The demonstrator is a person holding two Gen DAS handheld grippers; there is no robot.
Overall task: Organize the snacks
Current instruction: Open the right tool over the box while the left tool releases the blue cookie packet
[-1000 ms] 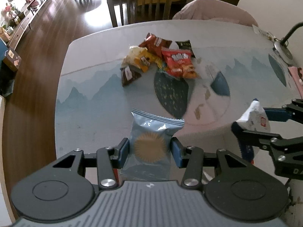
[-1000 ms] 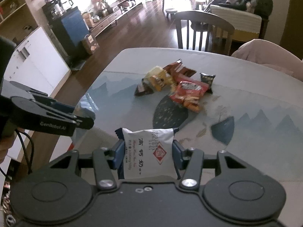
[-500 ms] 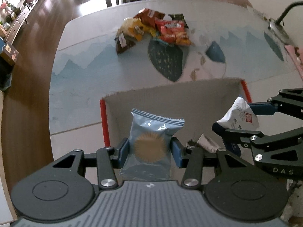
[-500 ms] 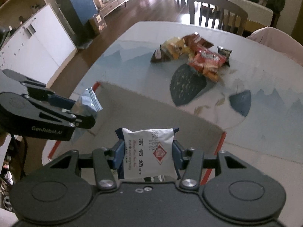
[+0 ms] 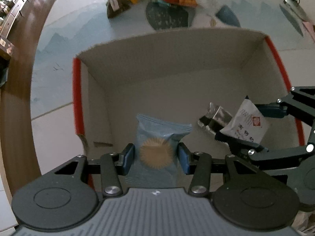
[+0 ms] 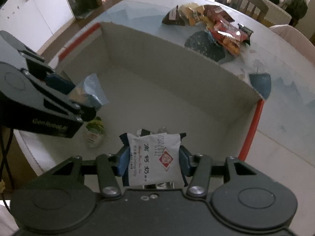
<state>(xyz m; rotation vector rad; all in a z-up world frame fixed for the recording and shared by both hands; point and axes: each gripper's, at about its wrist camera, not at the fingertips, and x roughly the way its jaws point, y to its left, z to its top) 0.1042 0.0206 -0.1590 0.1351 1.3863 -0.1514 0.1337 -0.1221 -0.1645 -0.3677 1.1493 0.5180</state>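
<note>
My left gripper (image 5: 156,157) is shut on a light blue snack packet (image 5: 157,147) with a tan round print, held over the inside of an open cardboard box (image 5: 167,55) with red edges. My right gripper (image 6: 153,162) is shut on a white snack packet (image 6: 155,157) with a red diamond logo, also over the box. Each gripper shows in the other's view: the right gripper (image 5: 248,129) on the right, the left gripper (image 6: 78,96) on the left. A silver-and-black packet (image 5: 213,118) lies on the box floor, and a greenish packet (image 6: 94,131) too.
A pile of several snack packets (image 6: 212,23) lies on the table (image 5: 65,45) beyond the box. Wooden floor (image 5: 17,63) runs along the table's left edge. A chair (image 6: 240,0) stands at the far side. A lamp base (image 5: 293,5) sits at the far right.
Both grippers have come down and back from over the table to low over the box, each still holding its packet. The snack pile has slid toward the top of both views.
</note>
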